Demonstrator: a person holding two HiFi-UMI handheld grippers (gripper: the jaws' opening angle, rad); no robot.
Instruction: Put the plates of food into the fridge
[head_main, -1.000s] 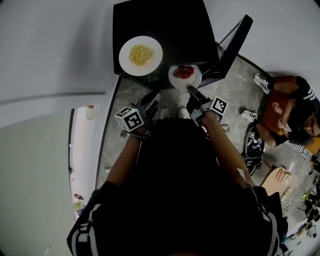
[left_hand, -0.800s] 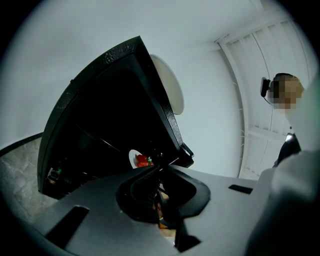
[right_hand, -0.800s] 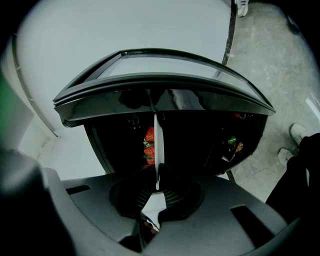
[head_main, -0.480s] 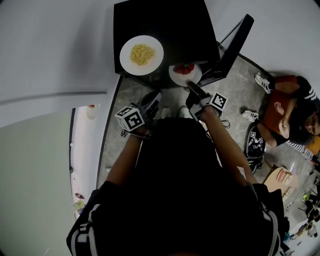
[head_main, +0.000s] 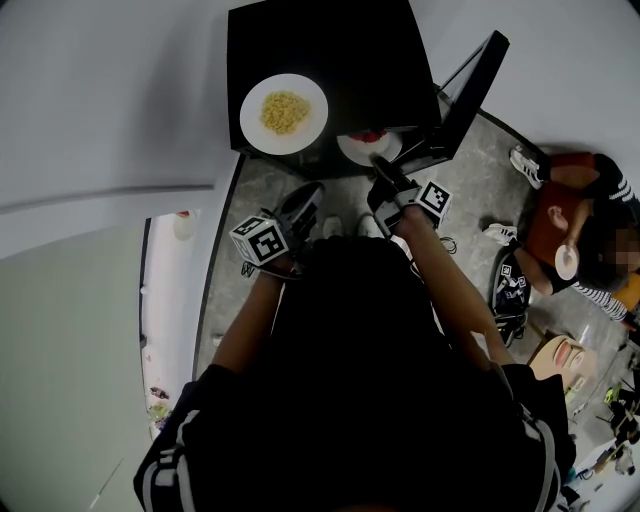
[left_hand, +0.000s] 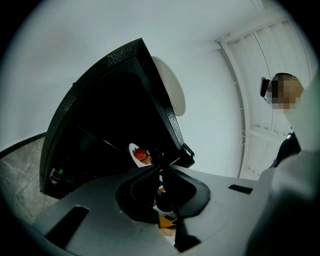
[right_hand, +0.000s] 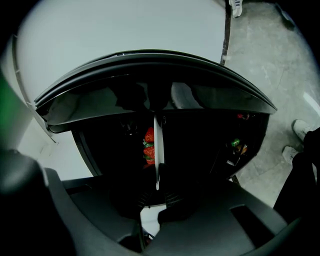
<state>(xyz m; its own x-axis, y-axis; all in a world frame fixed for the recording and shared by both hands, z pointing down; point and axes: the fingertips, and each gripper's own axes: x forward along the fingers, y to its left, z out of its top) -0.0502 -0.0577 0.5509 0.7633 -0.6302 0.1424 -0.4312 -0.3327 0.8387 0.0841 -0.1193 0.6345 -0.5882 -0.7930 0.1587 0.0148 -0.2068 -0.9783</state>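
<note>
The right gripper pinches the near rim of the strawberry plate. Its jaws are closed down onto the thin edge, so the plate can be carried flat and slid edge-first into the open fridge at top centre. The plate sits partly under the fridge's top, just at the opening. The door stands swung out to the right, leaving the way free. The left gripper hangs lower left of the plate with its jaws together on nothing. It is probably kept free for the plate of yellow food, which rests on top of the fridge.
</note>
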